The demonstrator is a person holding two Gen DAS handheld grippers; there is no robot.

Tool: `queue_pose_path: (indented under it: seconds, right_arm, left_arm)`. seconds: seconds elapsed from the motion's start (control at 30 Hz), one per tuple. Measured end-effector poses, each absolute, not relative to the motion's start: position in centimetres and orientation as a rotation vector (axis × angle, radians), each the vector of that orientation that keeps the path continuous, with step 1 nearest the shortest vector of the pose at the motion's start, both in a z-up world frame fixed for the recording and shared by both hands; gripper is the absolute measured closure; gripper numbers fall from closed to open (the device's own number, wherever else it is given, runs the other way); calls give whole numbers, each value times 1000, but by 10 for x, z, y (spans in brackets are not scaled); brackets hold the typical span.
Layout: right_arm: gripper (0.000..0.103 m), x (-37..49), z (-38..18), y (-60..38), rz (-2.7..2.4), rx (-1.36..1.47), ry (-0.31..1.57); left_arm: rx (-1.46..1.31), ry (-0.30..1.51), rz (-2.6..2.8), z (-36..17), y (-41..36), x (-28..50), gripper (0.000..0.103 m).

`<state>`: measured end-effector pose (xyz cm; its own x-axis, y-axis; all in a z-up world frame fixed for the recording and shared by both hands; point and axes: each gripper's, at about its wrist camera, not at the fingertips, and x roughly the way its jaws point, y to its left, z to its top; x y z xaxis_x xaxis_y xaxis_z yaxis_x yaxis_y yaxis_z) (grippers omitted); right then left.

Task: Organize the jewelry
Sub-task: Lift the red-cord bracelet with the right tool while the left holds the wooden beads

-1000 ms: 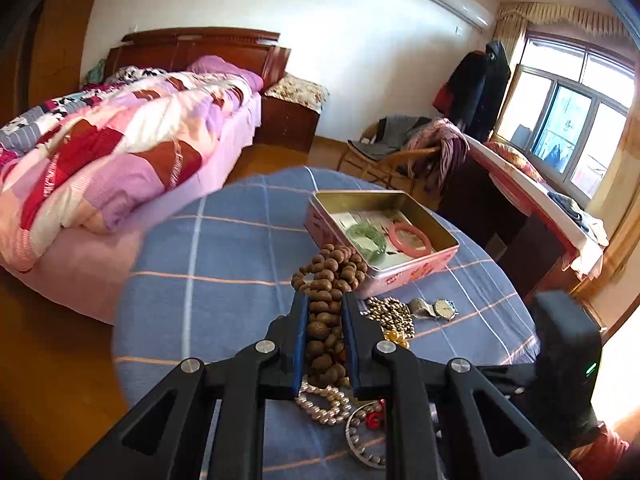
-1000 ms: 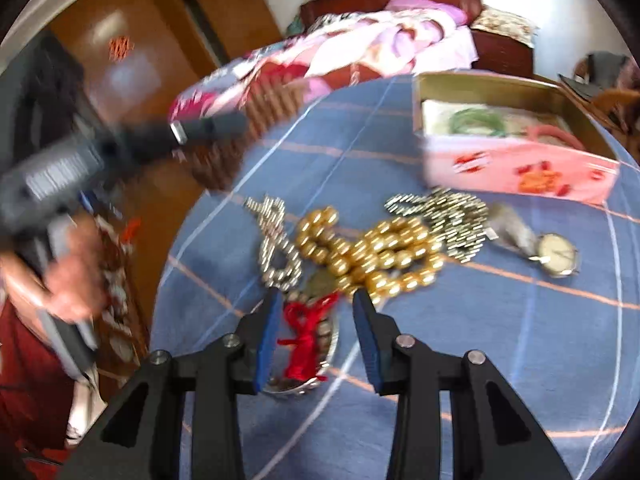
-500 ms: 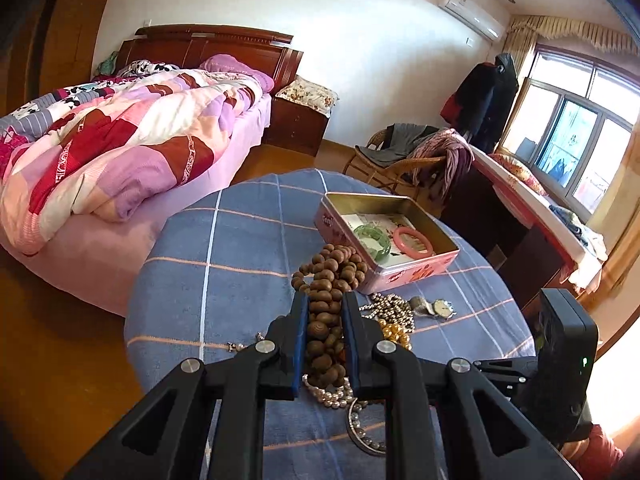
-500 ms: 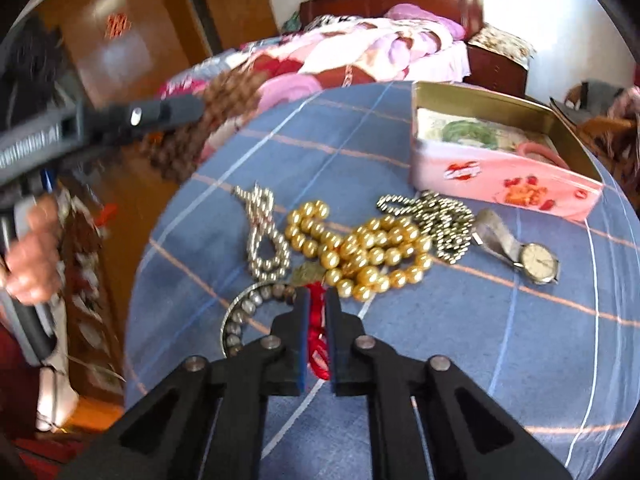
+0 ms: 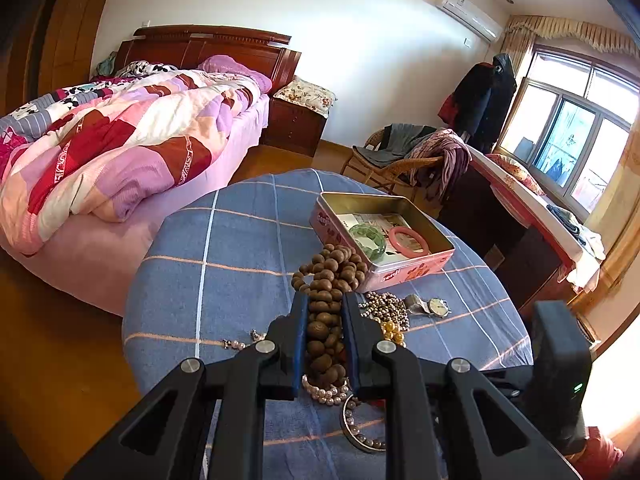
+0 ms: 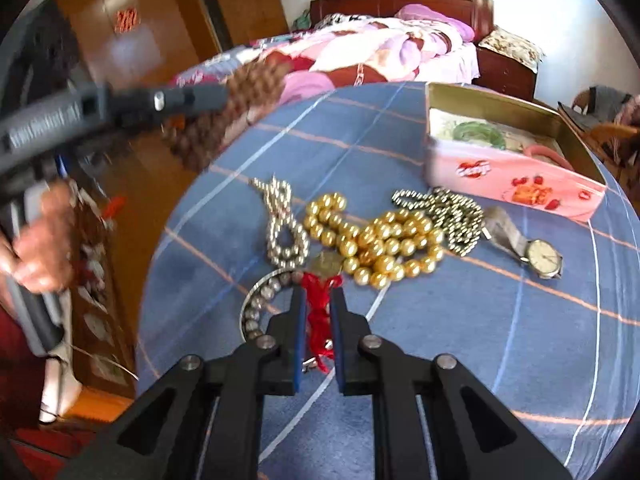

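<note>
Both grippers loaded over the blue checked tablecloth [image 5: 240,240]!
Left gripper [image 5: 324,316] clamps brown wooden beads [image 5: 328,280]; right gripper [image 6: 318,312] pinches a red tassel [image 6: 318,320], gold pearls [image 6: 380,240] just ahead.

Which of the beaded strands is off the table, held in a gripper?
The brown wooden bead strand, clamped in the left gripper. The gold pearl strand and silver bead chain lie on the blue checked tablecloth.

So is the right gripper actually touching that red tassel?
Touching. The right wrist view shows the right gripper closed on the red tassel, both fingers pressed against the strands with no gap.
</note>
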<state>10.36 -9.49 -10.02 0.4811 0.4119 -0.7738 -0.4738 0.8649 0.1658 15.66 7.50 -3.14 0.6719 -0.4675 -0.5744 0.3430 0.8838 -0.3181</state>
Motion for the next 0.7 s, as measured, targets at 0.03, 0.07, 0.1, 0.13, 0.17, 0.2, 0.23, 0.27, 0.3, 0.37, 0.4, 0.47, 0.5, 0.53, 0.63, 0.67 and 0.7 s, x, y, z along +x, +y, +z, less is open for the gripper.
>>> queue_pose_path:
  seconds: [0.03, 0.07, 0.1, 0.13, 0.17, 0.2, 0.23, 0.27, 0.3, 0.37, 0.4, 0.47, 0.5, 0.53, 0.63, 0.67, 0.7]
  right_arm:
    - [82, 104, -102, -94, 541, -76, 923]
    - [80, 103, -103, -94, 543, -76, 921]
    - [79, 104, -103, -93, 547, -75, 922]
    - [78, 104, -103, -93, 547, -78, 924]
    - [78, 104, -103, -93, 547, -85, 925]
    - [78, 104, -102, -92, 545, -96, 926]
    - [78, 104, -102, -90, 542, -112, 926]
    - [78, 103, -102, -88, 538, -128, 924]
    - [78, 103, -102, -85, 528, -158, 920]
    - [78, 103, -106, -76, 501, -229, 932]
    - [78, 102, -109, -73, 484, -268, 934]
    - [91, 100, -112, -69, 468, -311, 914]
    - [91, 101, -113, -71, 463, -302, 921]
    - [91, 102, -113, -74, 466, -275, 924]
    - [91, 107, -102, -95, 505, -110, 905]
    - [91, 108, -96, -103, 507, -66, 895]
    - [91, 110, -89, -111, 514, -11, 880]
  left_arm:
    - [-188, 697, -457, -31, 76, 156, 87]
    - [-189, 696, -454, -31, 77, 156, 87]
    - [-190, 695, -452, -31, 78, 156, 87]
    - [-192, 695, -449, -31, 79, 157, 87]
    - [-193, 695, -446, -31, 80, 157, 87]
    - [-194, 695, -445, -32, 80, 157, 87]
    - [-195, 695, -446, -32, 80, 157, 87]
    - [-195, 695, -449, -32, 80, 157, 87]
    - [-195, 695, -452, -32, 78, 157, 87]
    - [-190, 696, -457, -32, 76, 156, 87]
    - [-189, 696, -458, -32, 76, 156, 87]
    - [-189, 695, -458, -31, 77, 156, 87]
    - [-192, 694, -456, -31, 78, 156, 87]
    - [-194, 693, -455, -30, 79, 156, 87]
    - [-202, 685, -452, -29, 81, 156, 87]
    - [-204, 684, -453, -29, 82, 156, 87]
    - [-206, 684, -454, -29, 82, 156, 87]
